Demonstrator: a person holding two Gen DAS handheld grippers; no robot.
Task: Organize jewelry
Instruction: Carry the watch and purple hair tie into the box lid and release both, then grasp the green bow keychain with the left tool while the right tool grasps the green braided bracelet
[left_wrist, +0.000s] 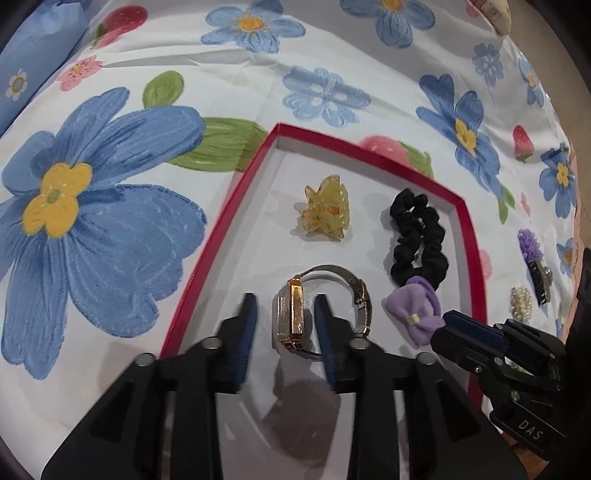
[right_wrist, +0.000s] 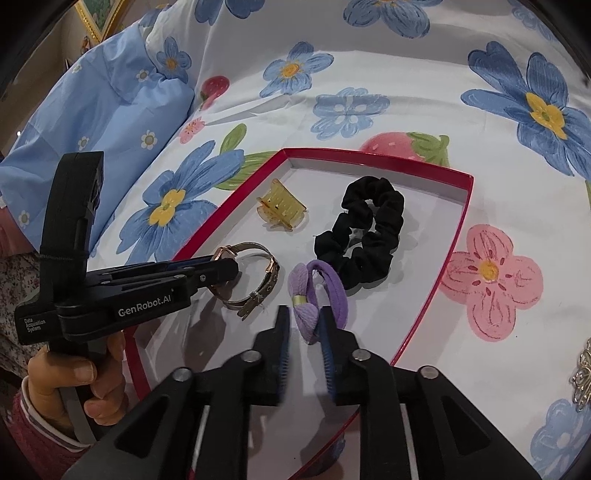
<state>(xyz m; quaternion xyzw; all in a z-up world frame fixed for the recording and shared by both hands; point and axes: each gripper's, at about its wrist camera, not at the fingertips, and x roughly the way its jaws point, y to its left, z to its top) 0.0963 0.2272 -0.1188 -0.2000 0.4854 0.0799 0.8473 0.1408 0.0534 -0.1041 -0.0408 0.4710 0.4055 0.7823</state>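
Note:
A red-rimmed white tray (left_wrist: 236, 221) (right_wrist: 424, 321) lies on the floral cloth. In it are a yellow claw clip (left_wrist: 327, 210) (right_wrist: 281, 206), a black scrunchie (left_wrist: 419, 236) (right_wrist: 364, 236), a gold watch (left_wrist: 295, 317) (right_wrist: 255, 280) and a purple bow hair tie (left_wrist: 413, 314) (right_wrist: 317, 299). My left gripper (left_wrist: 284, 321) (right_wrist: 221, 267) is open, its fingers on either side of the watch face, not clamping it. My right gripper (right_wrist: 303, 332) (left_wrist: 465, 328) is open around the purple bow, with gaps at both sides.
On the cloth right of the tray lie a purple flower clip (left_wrist: 532, 247), a pearl piece (left_wrist: 521, 301) and a silver brooch (right_wrist: 583, 376). A blue pillow (right_wrist: 99, 129) lies at the left. A hand (right_wrist: 74, 384) holds the left gripper's handle.

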